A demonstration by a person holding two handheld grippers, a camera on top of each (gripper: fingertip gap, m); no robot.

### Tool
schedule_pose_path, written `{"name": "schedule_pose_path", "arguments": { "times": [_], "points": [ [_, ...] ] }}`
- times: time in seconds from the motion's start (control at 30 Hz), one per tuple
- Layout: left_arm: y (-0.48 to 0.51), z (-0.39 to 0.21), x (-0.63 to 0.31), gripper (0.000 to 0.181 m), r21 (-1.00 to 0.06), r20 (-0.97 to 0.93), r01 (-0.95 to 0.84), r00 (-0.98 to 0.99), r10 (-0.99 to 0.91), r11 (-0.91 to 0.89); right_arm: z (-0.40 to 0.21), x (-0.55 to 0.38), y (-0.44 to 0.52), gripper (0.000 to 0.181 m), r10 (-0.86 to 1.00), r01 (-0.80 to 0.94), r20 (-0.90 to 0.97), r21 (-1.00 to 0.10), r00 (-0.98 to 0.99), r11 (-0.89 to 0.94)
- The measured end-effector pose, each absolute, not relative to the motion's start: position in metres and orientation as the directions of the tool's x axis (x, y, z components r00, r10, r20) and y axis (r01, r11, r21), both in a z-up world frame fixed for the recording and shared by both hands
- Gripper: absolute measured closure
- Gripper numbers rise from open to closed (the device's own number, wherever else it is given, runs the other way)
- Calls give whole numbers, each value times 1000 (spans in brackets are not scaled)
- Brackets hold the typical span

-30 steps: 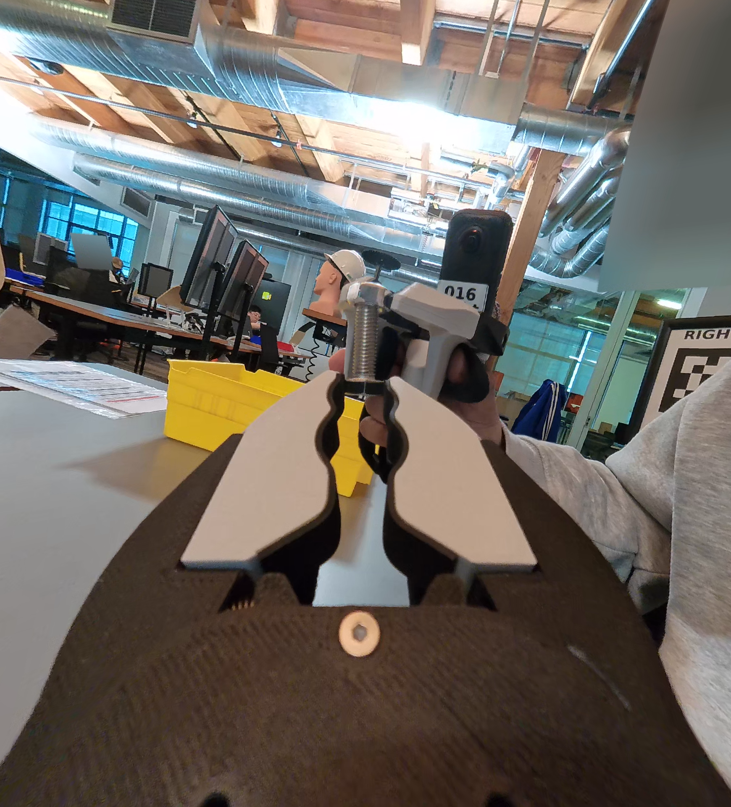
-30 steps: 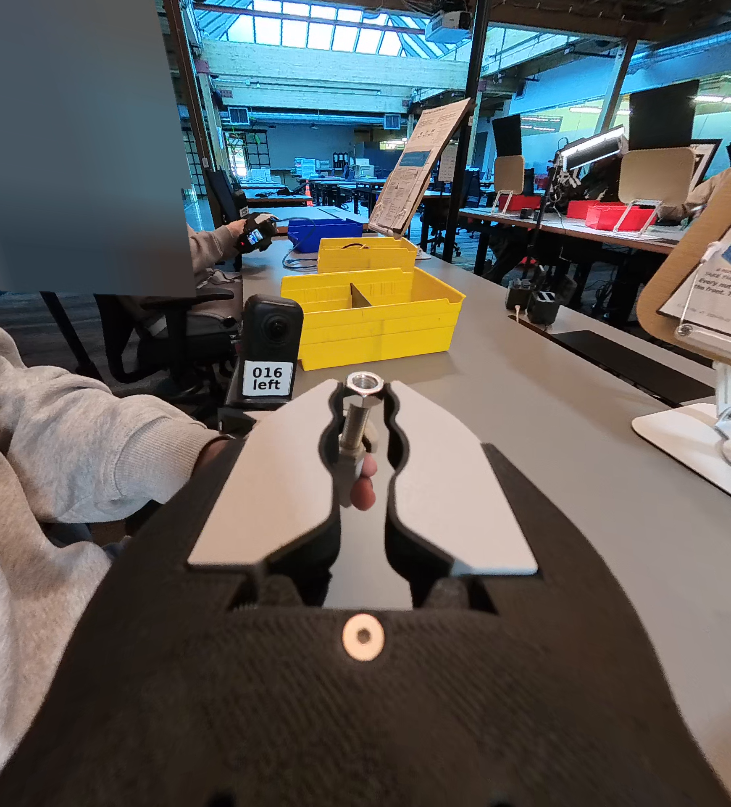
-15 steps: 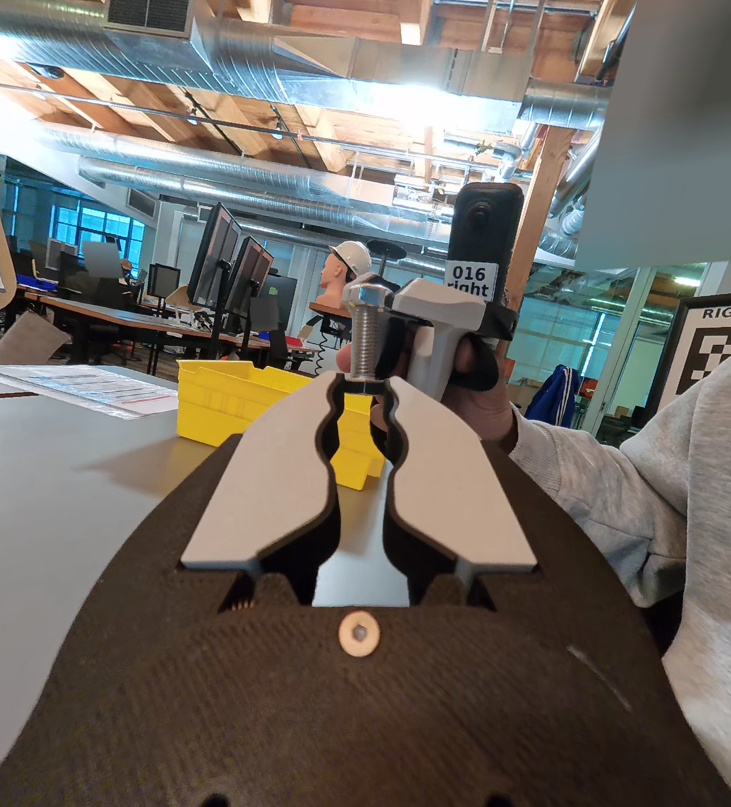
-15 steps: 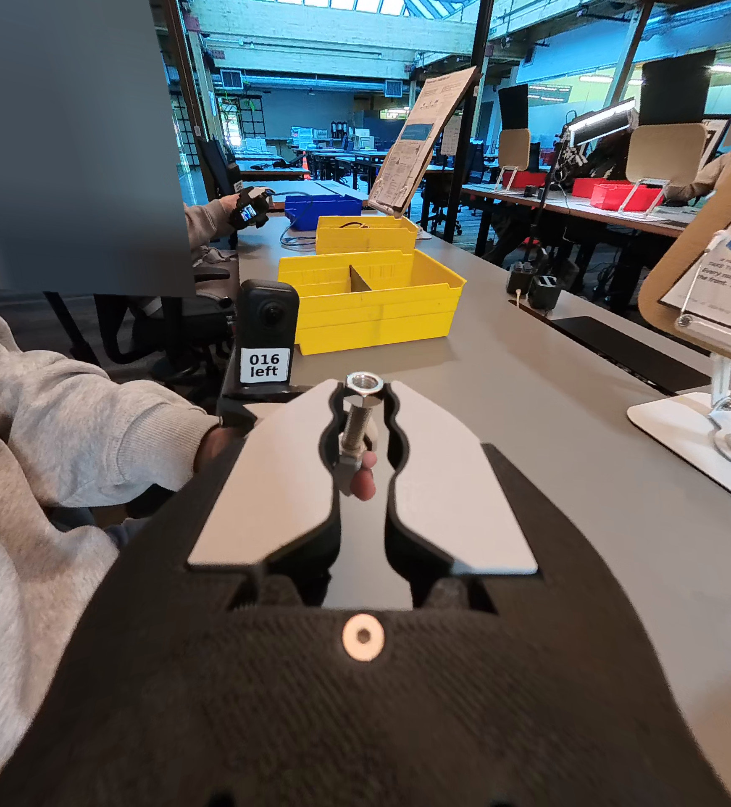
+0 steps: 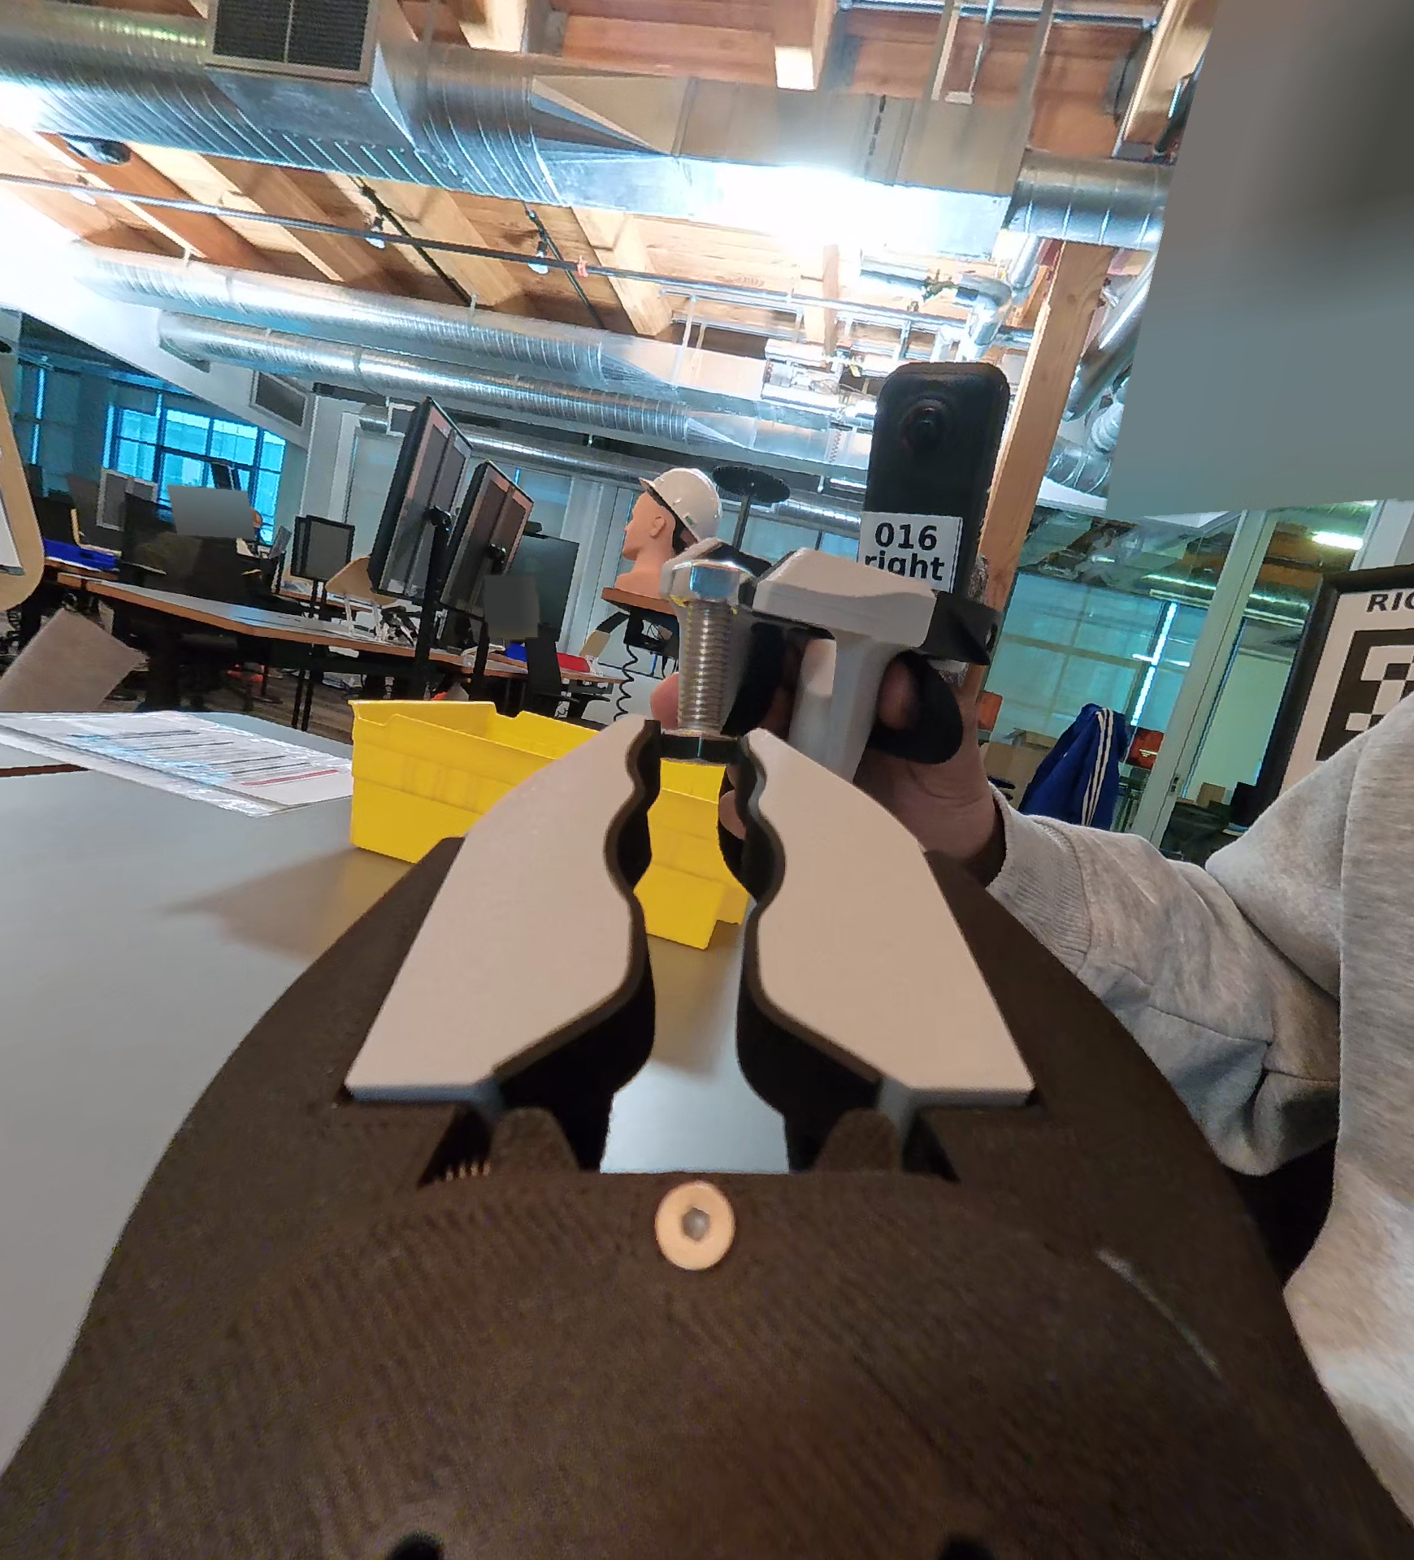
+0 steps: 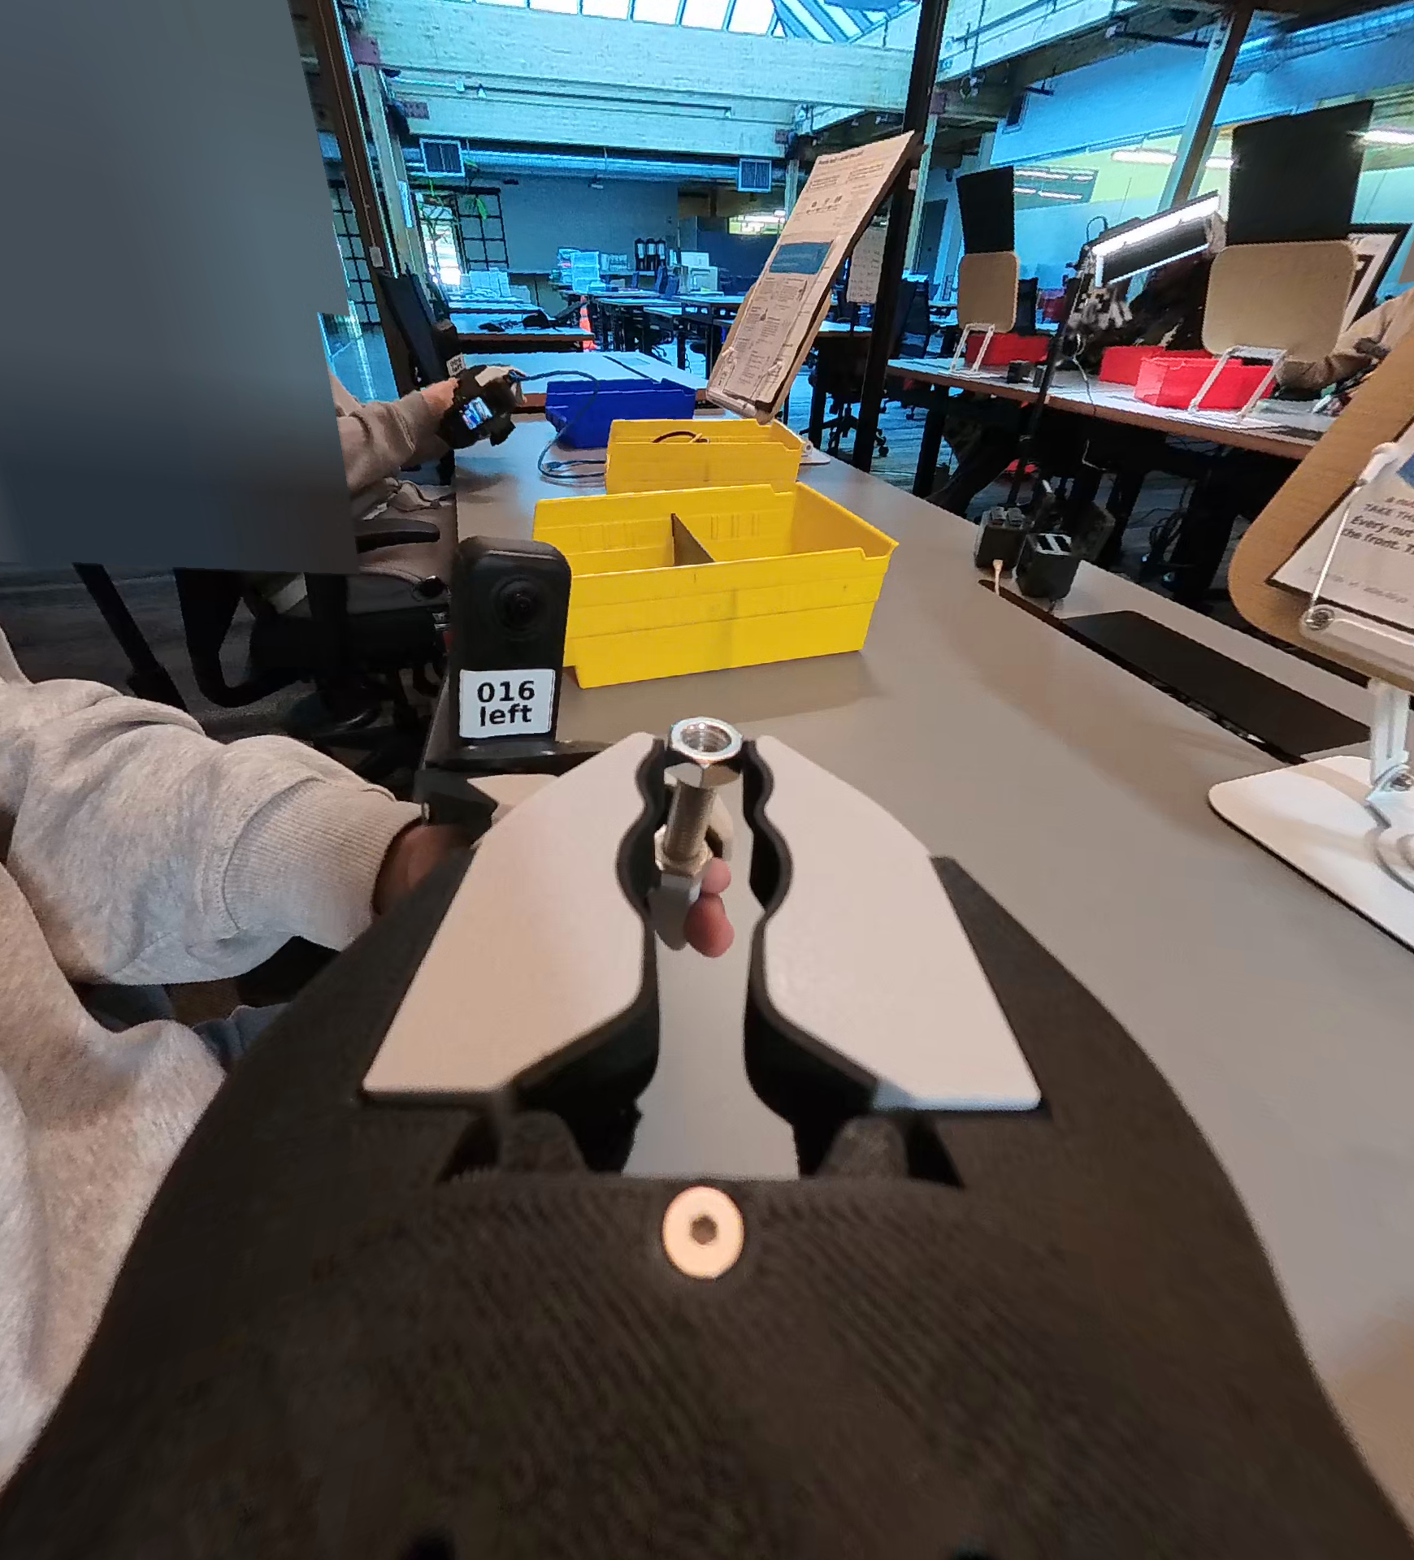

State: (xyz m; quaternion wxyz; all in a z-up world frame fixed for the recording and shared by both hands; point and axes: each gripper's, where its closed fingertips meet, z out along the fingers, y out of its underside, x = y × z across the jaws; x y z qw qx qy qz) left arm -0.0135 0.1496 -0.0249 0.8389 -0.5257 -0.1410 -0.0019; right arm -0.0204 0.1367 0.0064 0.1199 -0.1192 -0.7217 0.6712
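A threaded steel bolt [image 5: 701,667] stands upright between both grippers, above the grey table [image 5: 96,928]. My left gripper [image 5: 697,747] is shut on the bolt's lower end. My right gripper [image 6: 702,760] is shut on the hex nut [image 6: 704,744] at the bolt's upper end, and the nut's hole faces the right wrist view. The shaft [image 6: 681,823] runs down from the nut to the left gripper's grey fingertip [image 6: 670,899]. In the left wrist view the right gripper's grey finger [image 5: 847,608] touches the bolt's top. A person's hand [image 5: 932,785] holds the right gripper.
A yellow divided bin [image 6: 712,582] sits on the table beyond the grippers and also shows in the left wrist view [image 5: 467,777]. A second yellow bin [image 6: 699,456] and a blue bin [image 6: 615,405] lie farther back. A document stand [image 6: 1362,675] is at the right. A laminated sheet [image 5: 172,751] lies at the left.
Both grippers stay shut on the bolt and nut. The pair has shifted slightly, so the background has drifted a little in both views.
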Motion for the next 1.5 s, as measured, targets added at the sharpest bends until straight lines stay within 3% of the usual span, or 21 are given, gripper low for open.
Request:
{"name": "schedule_pose_path", "arguments": {
  "times": [1.37, 1.5],
  "points": [
    [149, -25, -14, 164, -871, 269, 182, 954, 132, 457, 6, -22, 136, 164, 348, 16, 8, -998, -937, 65],
    [148, -24, -15, 163, -866, 275, 185, 952, 132, 465, 9, -22, 137, 155, 352, 10, 4, -999, -936, 39]
  ]
}}
